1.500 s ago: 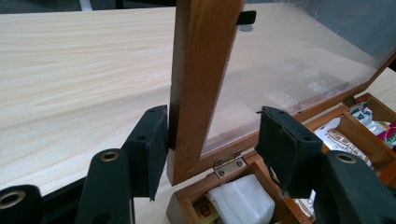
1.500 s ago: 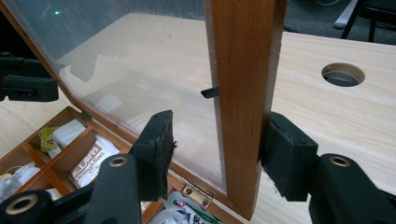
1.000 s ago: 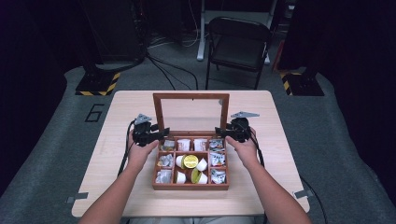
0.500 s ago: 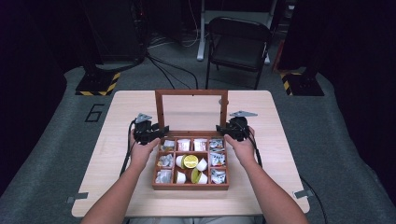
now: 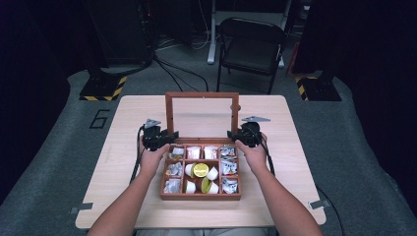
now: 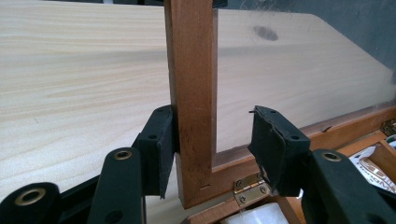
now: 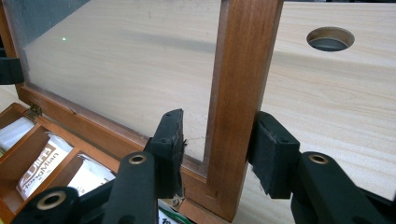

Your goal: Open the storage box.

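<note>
A wooden box (image 5: 200,195) is set near the front middle of the table (image 5: 123,113), its nine compartments filled with packets and small cups. Its glass lid (image 5: 202,116) is stood upright at the back edge. The left gripper (image 6: 212,149) is placed around the lid's left frame post just above the hinge (image 6: 249,187), jaws apart, one pad touching the wood. The right gripper (image 7: 219,147) is placed around the right post, jaws likewise apart, not clamped.

Box (image 5: 200,195) packet contents too small to tell; lid (image 6: 191,93) top cropped.
</note>
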Demonstrator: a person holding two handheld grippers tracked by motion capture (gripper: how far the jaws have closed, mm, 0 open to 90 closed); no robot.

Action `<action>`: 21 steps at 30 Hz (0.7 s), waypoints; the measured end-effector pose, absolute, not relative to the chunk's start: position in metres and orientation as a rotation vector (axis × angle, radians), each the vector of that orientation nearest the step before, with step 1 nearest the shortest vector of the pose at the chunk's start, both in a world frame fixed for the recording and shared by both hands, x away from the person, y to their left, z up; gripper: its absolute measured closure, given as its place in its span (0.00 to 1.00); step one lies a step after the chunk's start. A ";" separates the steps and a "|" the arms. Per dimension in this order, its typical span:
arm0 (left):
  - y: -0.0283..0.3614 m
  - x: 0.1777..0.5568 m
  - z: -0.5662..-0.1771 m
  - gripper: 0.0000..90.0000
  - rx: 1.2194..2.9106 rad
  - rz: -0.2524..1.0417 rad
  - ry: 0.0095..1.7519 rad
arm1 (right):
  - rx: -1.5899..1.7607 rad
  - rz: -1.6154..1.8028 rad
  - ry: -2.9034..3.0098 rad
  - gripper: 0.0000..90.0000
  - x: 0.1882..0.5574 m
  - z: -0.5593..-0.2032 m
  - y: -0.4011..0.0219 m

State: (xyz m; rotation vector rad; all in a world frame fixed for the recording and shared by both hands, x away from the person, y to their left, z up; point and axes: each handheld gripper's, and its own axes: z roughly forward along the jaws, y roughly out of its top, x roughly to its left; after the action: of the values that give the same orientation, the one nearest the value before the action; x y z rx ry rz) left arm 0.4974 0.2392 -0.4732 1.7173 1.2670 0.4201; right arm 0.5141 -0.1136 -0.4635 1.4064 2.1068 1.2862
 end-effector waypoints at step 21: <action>0.238 0.506 -0.478 0.57 1.709 0.402 1.305 | 1.474 1.288 2.097 0.60 0.521 -0.468 -0.112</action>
State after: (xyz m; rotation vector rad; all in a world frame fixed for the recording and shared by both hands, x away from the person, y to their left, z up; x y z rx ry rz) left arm 0.5056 0.2376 -0.4784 1.7089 1.3045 0.4025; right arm 0.5206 -0.1124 -0.4678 1.4743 2.0973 1.2879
